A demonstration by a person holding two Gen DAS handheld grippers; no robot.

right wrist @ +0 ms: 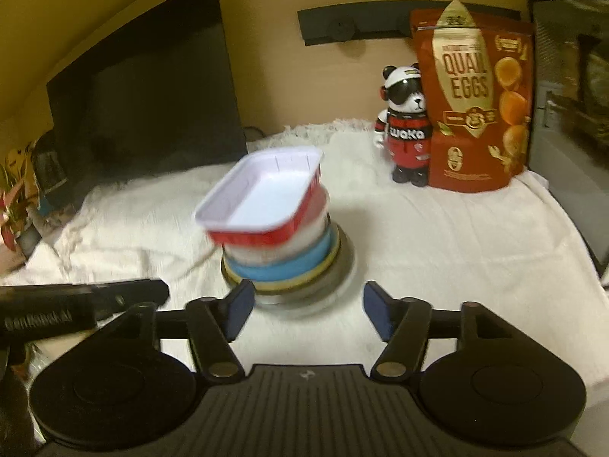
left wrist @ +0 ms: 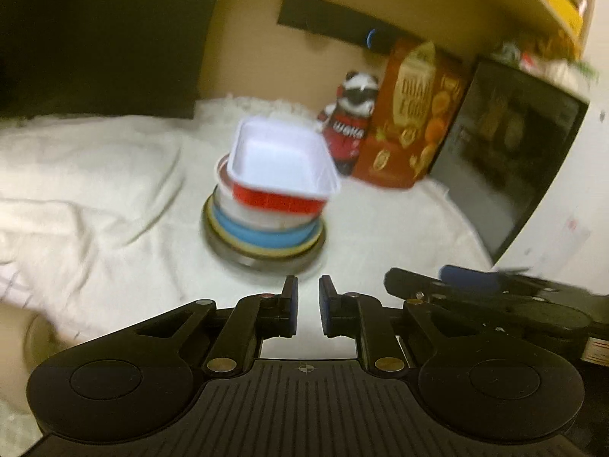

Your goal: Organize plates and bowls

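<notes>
Currently, in the left wrist view, the stack (left wrist: pixel 266 205) of dishes stands on the white cloth (left wrist: pixel 95 198), in front of the panda figurine (left wrist: pixel 352 122) and the red pouch (left wrist: pixel 415 114). From the bottom up it reads: a dark plate (left wrist: pixel 262 257), a yellowish plate rim, a blue bowl (left wrist: pixel 259 234), a whitish bowl, and a red-and-white rectangular tray (left wrist: pixel 281 163) on top, which sits askew and overhangs the stack toward the figurine. The left gripper (left wrist: pixel 308 304) is short of the stack, apart from it, with its jaws nearly closed and nothing between them. Part of the right gripper (left wrist: pixel 475 285) shows beside it, away from the stack

In the right wrist view, the same stack (right wrist: pixel 281 236) stands in front of the figurine (right wrist: pixel 405 125) and pouch (right wrist: pixel 472 95). The right gripper (right wrist: pixel 308 304) is just short of the stack's base, jaws standing apart and empty. No loose plate or bowl shows on the cloth (right wrist: pixel 437 236) around the stack

Judgement: the gathering appears essentially complete, since every visible dish is stacked and neither gripper carries anything. The remaining work, if any, would be squaring the tilted tray; dishes outside both views cannot be ruled out
</notes>
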